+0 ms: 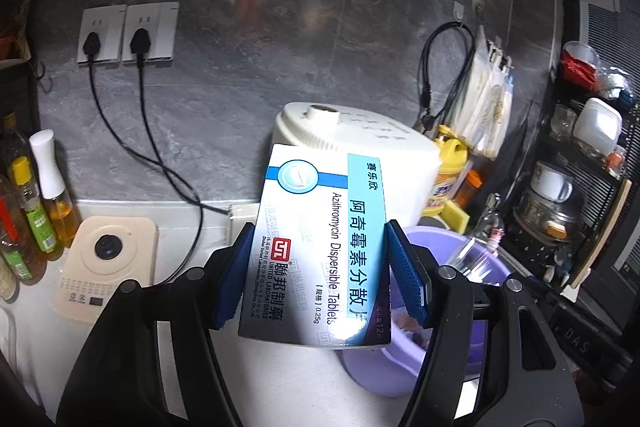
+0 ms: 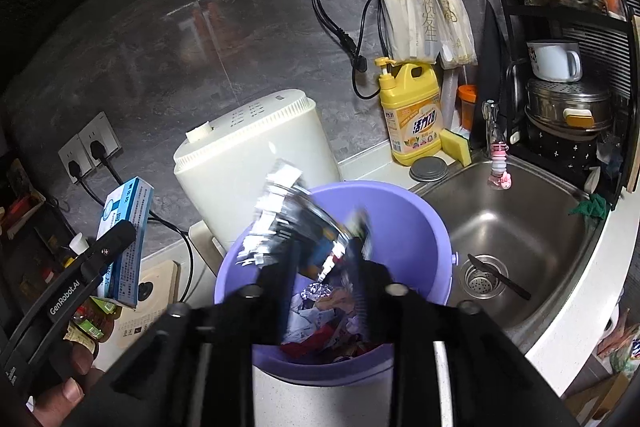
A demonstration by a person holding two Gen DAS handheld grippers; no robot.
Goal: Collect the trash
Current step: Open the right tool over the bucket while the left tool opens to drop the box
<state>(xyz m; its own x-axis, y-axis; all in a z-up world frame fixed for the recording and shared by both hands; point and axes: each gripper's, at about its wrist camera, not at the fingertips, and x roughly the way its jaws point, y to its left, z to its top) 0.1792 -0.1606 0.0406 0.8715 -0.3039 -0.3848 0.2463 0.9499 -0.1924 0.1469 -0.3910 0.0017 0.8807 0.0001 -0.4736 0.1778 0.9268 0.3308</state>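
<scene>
My left gripper [image 1: 320, 275] is shut on a blue and white medicine box [image 1: 320, 247], held upright above the counter, left of the purple trash bucket [image 1: 404, 371]. The box also shows in the right wrist view [image 2: 126, 239]. My right gripper [image 2: 324, 259] is over the purple bucket [image 2: 416, 223] and is shut on a silvery foil wrapper [image 2: 280, 223], blurred. The bucket holds crumpled paper and wrappers [image 2: 324, 315].
A white round appliance [image 2: 248, 163] stands behind the bucket. A steel sink [image 2: 516, 227] with a black knife lies to the right. Yellow detergent bottle [image 2: 412, 111], dish rack [image 2: 568, 75], oil bottles [image 1: 28, 211], a beige cooker base [image 1: 108, 263] and plugged cords [image 1: 140, 131] surround it.
</scene>
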